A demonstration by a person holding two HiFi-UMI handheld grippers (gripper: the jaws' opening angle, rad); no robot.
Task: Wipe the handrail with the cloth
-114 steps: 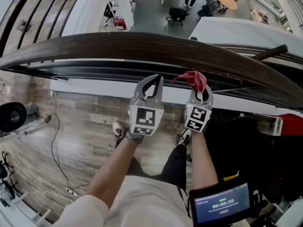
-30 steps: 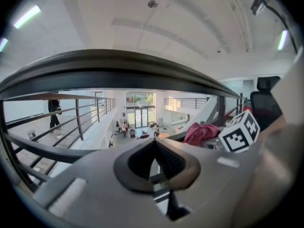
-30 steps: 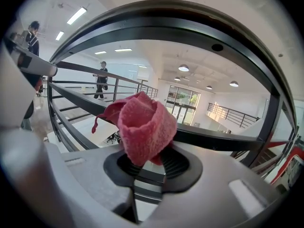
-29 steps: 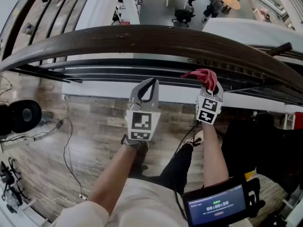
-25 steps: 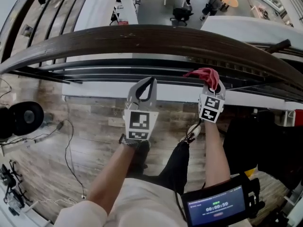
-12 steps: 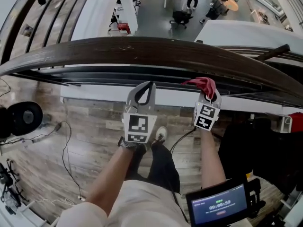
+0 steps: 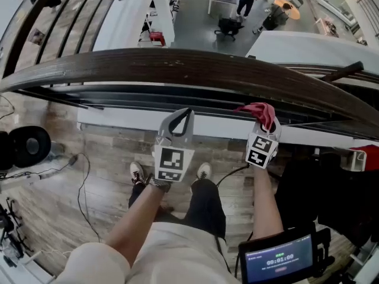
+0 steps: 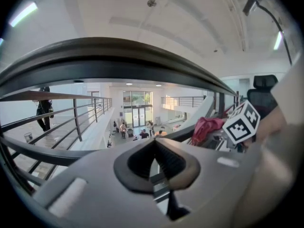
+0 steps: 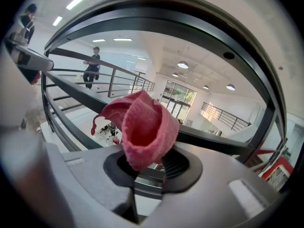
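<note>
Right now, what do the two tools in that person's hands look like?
The left gripper and right gripper are light grey plastic, tapering to jaws lined with black ribbed pads. Each carries a white cube printed with black square markers. No sleeves cover the forearms.

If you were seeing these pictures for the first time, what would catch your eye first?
The red cloth pinched in the right gripper stands out, held below the dark curved handrail spanning the head view. Beside it, the left gripper is shut and empty.
</note>
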